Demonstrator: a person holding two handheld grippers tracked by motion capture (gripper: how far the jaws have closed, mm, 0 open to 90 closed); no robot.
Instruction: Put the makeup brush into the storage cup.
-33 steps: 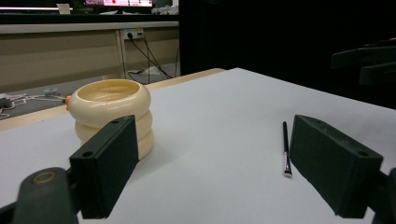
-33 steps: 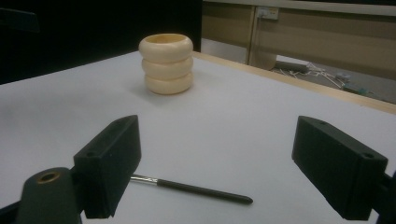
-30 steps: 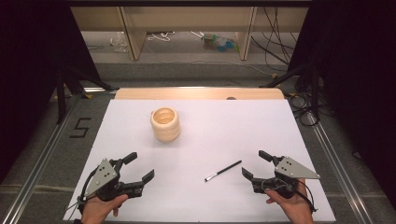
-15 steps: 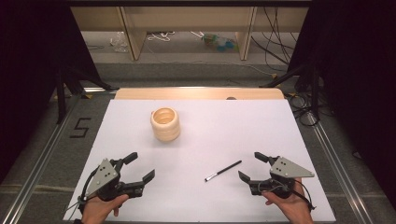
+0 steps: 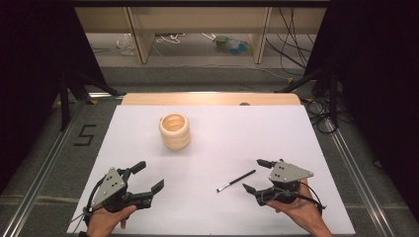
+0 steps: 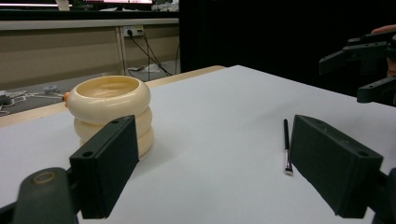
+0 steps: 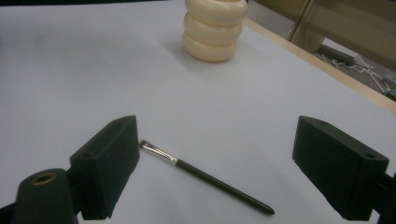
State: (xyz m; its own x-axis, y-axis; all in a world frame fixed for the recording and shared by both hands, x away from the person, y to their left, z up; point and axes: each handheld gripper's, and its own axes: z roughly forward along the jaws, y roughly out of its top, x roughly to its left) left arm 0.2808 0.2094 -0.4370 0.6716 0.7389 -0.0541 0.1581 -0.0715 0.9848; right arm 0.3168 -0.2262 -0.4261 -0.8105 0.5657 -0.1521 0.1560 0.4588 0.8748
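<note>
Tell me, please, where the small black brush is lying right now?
In the high view the brush lies flat on the white table, right of centre, just ahead of the open right gripper.

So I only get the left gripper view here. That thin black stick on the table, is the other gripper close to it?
Observer: Yes. In the high view the right gripper sits just beside the brush, jaws open, not touching it.
Operator: A brush? Which end has the bristles?
Observer: The end with the silver band, pointing toward the left gripper.
Operator: And is that cream pot hollow?
Observer: From above, yes, its top is open.
</note>
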